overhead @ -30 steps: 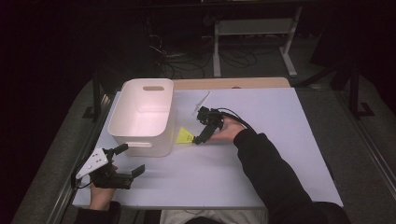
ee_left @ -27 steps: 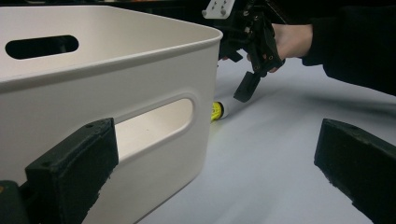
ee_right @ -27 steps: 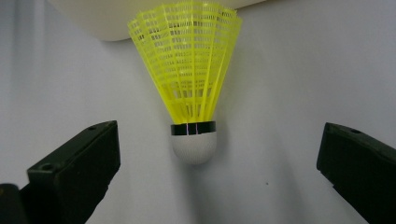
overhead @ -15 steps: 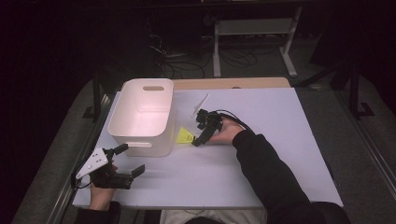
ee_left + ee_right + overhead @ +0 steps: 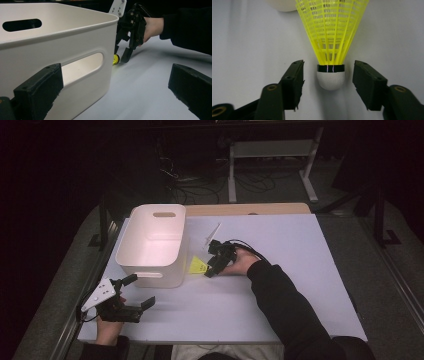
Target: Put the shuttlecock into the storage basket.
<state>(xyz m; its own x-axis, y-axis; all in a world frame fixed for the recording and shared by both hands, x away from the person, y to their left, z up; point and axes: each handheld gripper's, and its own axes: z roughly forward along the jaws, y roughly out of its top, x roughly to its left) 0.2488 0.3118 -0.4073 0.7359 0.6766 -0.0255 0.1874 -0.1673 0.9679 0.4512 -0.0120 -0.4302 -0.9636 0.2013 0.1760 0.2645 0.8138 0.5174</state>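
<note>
The white table [image 5: 300, 270] carries a white bin [image 5: 152, 245] at its left, and just beside the bin's right wall lies a yellow shuttlecock [image 5: 331, 37], skirt toward the bin. The right gripper [image 5: 328, 80] sits low over it, its 2 jaws apart on either side of the white cork [image 5: 330, 80], touching neither. The left gripper [image 5: 131, 292] hovers near the table's front left, jaws spread and empty. The shuttlecock looks very light; its mesh skirt would likely crush or spring, so the firm rounded cork seems the better hold, though it may slip
</note>
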